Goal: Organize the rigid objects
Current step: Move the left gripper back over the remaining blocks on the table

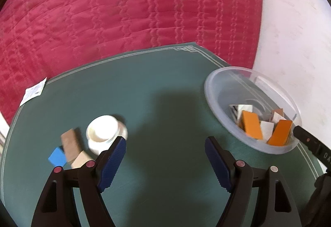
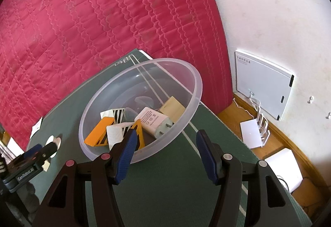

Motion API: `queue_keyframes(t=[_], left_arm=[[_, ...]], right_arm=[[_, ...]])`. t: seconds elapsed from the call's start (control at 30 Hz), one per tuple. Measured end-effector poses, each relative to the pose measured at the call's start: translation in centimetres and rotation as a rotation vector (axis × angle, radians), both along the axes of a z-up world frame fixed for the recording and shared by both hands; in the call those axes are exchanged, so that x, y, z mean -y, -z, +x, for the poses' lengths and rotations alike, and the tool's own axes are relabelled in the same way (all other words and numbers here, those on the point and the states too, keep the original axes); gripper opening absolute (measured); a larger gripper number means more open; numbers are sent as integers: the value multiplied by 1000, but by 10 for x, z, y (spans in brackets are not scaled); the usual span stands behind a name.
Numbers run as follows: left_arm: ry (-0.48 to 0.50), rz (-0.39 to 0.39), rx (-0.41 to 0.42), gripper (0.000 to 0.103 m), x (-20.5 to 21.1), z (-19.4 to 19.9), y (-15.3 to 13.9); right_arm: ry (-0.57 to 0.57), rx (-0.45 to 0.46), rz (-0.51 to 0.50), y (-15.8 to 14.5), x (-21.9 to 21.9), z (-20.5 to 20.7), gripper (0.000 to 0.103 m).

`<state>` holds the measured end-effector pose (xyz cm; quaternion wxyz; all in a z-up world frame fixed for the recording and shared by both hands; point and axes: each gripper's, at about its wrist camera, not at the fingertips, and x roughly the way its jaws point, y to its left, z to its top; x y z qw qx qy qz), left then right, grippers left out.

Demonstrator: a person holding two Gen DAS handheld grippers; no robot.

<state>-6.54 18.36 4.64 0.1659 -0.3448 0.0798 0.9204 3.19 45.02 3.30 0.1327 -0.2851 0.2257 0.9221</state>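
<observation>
Clear plastic, the bowl (image 2: 142,86) sits at the right end of the green worktop (image 1: 165,102), and we see orange wedges (image 2: 99,131), striped white pieces, a white charger plug (image 2: 153,121) and a pale wooden block (image 2: 172,110) heaped inside it. Well apart at the near left lie a white jar (image 1: 104,128), a brown block (image 1: 70,143), a blue cube (image 1: 57,157) and a pale block (image 1: 81,159).

Both the left gripper (image 1: 165,144) and the right gripper (image 2: 165,138) have their fingers spread, holding nothing. We judge the risks thus: the light bowl may skid off the worktop's edge if the right gripper nudges it, and the round jar may roll or slip when pinched.
</observation>
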Motion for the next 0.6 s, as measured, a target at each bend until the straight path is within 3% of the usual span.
queue_keyframes(t=[0.27,0.6], left_arm=[[-92,3,-26,82,49,5,-7],[-217,-8,12,82,109,-3,8]], right_arm=[[1,-4,19,-4,1,0,61],[-18,-44,146,-28,25,10,61]])
